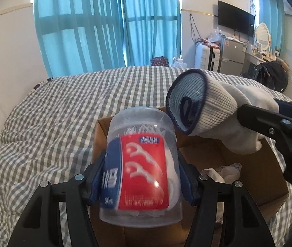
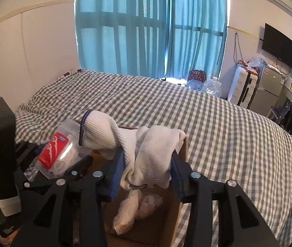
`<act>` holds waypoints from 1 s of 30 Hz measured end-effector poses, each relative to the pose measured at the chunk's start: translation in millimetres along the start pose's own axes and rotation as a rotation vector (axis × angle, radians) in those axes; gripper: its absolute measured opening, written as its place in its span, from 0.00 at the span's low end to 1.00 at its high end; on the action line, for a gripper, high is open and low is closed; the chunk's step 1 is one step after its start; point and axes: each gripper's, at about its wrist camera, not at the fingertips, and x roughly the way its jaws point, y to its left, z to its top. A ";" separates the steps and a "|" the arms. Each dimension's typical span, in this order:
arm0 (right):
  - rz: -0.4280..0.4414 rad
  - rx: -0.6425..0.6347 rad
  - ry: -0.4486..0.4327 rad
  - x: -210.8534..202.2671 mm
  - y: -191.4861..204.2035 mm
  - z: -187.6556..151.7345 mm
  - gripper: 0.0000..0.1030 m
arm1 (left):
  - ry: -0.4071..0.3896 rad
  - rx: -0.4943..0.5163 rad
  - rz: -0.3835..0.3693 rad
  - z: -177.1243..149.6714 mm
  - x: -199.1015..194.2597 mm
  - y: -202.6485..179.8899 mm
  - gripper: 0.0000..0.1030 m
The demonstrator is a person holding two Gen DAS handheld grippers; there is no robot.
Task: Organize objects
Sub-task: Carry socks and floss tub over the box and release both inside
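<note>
The left gripper (image 1: 140, 177) pinches a clear jar of floss picks (image 1: 141, 164) above the cardboard box (image 1: 265, 177) on the checked bed (image 1: 63, 107). The right gripper (image 2: 146, 170) squeezes white gloves (image 2: 146, 154) over the box, where white cloth (image 2: 137, 210) lies.

- Floss-pick jar (image 1: 144, 164): the blue part of its label shows "90" near the bottom; its other print, Chinese characters included, is too blurred to read.
- Red label panel (image 1: 144, 173): white floss-pick drawings, small print illegible.
</note>
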 end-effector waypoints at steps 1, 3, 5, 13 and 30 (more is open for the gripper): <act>0.002 0.005 -0.004 -0.6 0.1 0.1 0.49 | 0.003 -0.001 -0.002 -0.7 -1.3 -0.4 0.63; 0.005 0.013 -0.019 -5.9 1.5 -1.0 0.58 | -0.009 0.002 0.006 -0.8 -8.2 -0.4 0.68; 0.005 0.021 -0.033 -14.2 1.2 0.1 0.61 | -0.029 0.011 0.025 0.9 -18.0 -2.9 0.80; -0.041 0.013 -0.113 -96.3 6.0 13.6 0.68 | -0.125 -0.011 0.042 9.9 -104.4 -0.1 0.83; -0.074 0.005 -0.190 -278.0 34.4 -67.8 0.78 | -0.259 -0.033 0.023 -66.6 -260.0 1.4 1.00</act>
